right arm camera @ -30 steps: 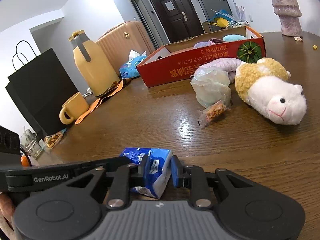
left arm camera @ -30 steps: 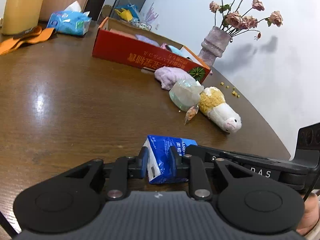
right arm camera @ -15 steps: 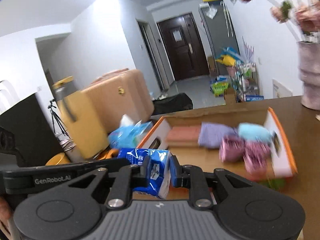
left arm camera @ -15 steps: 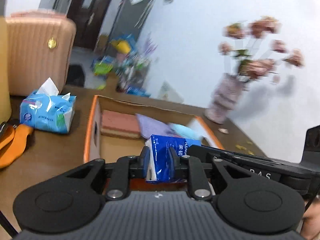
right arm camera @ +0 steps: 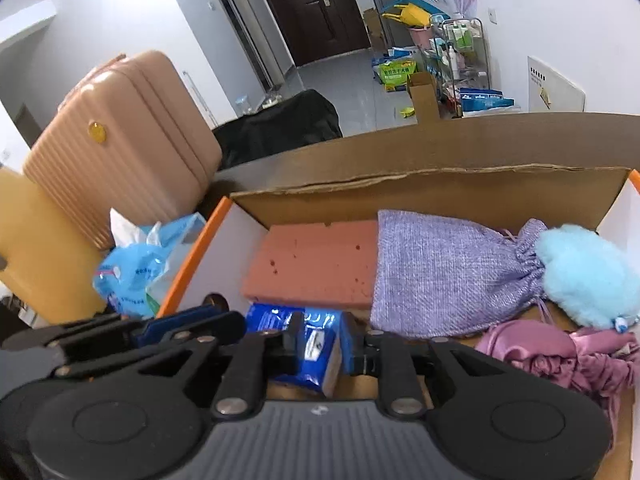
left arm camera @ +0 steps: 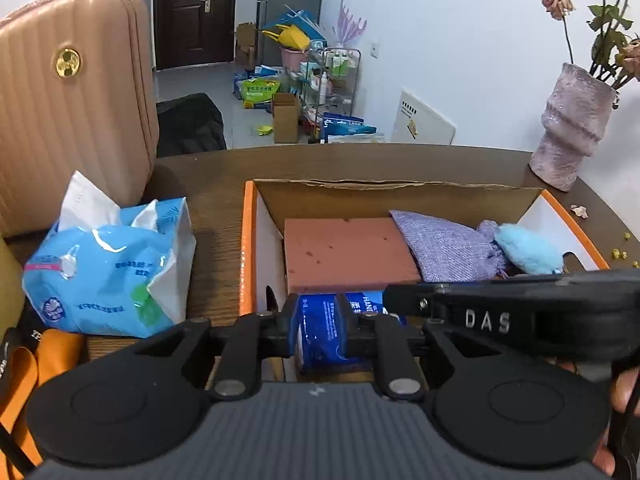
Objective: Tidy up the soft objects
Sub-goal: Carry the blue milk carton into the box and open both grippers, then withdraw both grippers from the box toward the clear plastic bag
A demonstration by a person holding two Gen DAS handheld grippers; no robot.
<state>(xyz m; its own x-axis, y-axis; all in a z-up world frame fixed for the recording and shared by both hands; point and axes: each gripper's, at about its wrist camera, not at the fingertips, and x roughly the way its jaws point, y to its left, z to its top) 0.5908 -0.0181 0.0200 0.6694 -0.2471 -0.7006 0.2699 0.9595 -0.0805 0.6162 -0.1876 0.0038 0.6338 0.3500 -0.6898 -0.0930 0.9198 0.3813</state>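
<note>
A small blue tissue pack (left arm camera: 320,340) hangs low inside the near left corner of the orange-rimmed cardboard box (left arm camera: 248,240). My left gripper (left arm camera: 320,328) is shut on one end of it. My right gripper (right arm camera: 320,344) has the same tissue pack (right arm camera: 272,318) between its pads, which still touch it while the jaws are opening. In the box (right arm camera: 400,192) lie a pink sponge block (right arm camera: 312,264), a purple drawstring pouch (right arm camera: 440,272), a light blue plush (right arm camera: 584,276) and a pink satin cloth (right arm camera: 560,356).
Left of the box on the wooden table (left arm camera: 216,184) sits an open light blue tissue bag (left arm camera: 108,268), with orange straps (left arm camera: 52,352) nearer me. A beige suitcase (left arm camera: 72,100) and a yellow jug (right arm camera: 40,248) stand behind it. A purple vase (left arm camera: 572,136) stands at the far right.
Both grippers have carried the blue tissue pack from the open table, past the plush toys, over the box wall and down into its near left corner.
</note>
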